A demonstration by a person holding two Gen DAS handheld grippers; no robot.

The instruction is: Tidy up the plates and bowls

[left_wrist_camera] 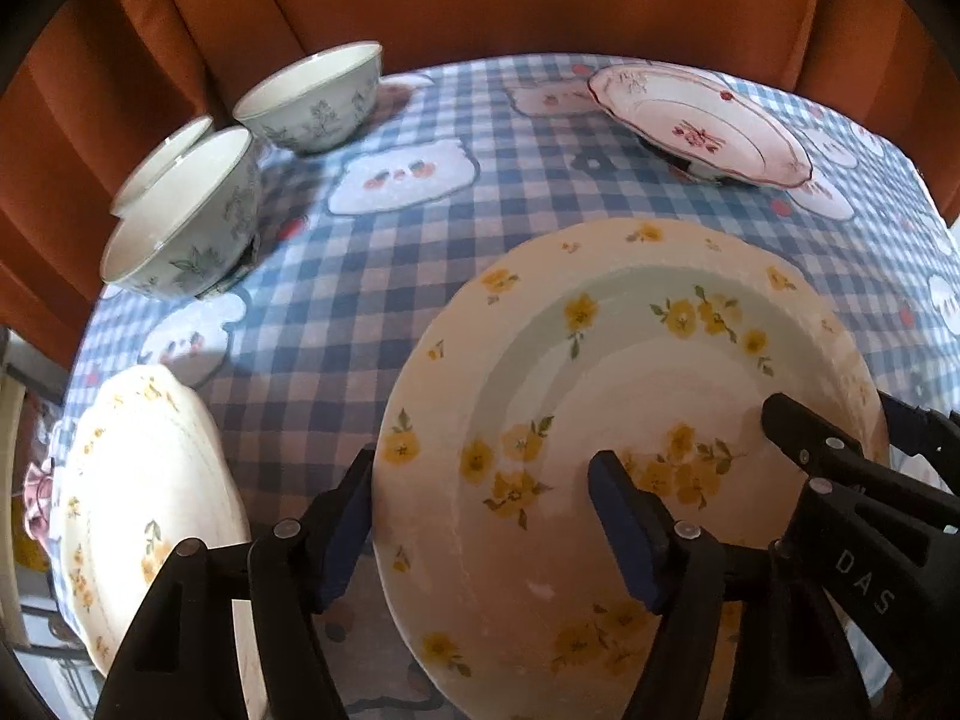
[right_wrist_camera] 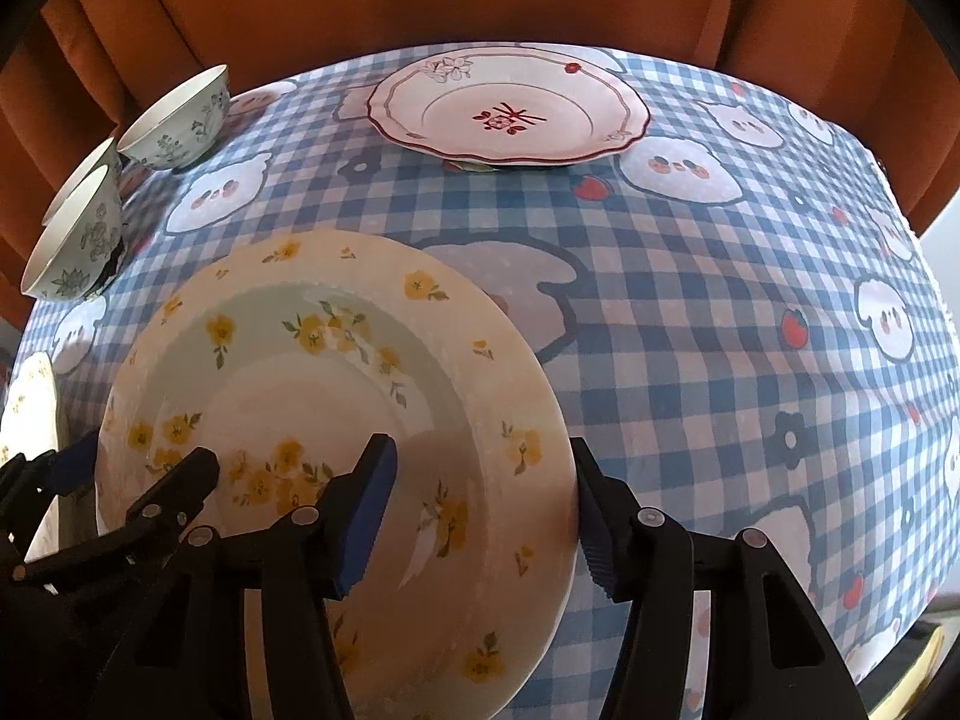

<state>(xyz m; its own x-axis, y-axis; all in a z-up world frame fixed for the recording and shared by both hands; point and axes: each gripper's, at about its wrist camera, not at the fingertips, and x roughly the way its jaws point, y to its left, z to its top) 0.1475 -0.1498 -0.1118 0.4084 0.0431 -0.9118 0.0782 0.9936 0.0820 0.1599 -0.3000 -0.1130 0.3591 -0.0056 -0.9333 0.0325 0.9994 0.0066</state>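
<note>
Two tools work one plate here. The yellow-flower plate point(left_wrist_camera: 630, 420) sits on the checked bench point(left_wrist_camera: 372, 276), near our edge of it. The left tool point(left_wrist_camera: 480, 516) straddles the plate's left rim, one finger outside the edge and one over the well. The right tool point(right_wrist_camera: 480, 498) straddles the right rim the same way. In both, the jaws stand apart around the rim. We can't confirm that any pad presses on the china, so we call both apart, not clamped.

Elsewhere: a second yellow-flower plate point(left_wrist_camera: 144, 504) lies just left of the first, at the bench edge. A pink-rimmed plate point(right_wrist_camera: 510, 108) rests on something at the far side, well apart. Three green-patterned bowls point(left_wrist_camera: 186, 216) stand far left, two of them nested or overlapping; we can't tell which.

Our read of the step: take the plate by both rims, presumably to stack it with its match.

To do it well:
- seat each inner finger flat on the sloped rim, not on the glazed well
- close both sides evenly so the plate doesn't skate sideways
- lift level, since glaze on pads slips easily
- clear the neighbour's rim before moving left
- set down centred, no clink
</note>
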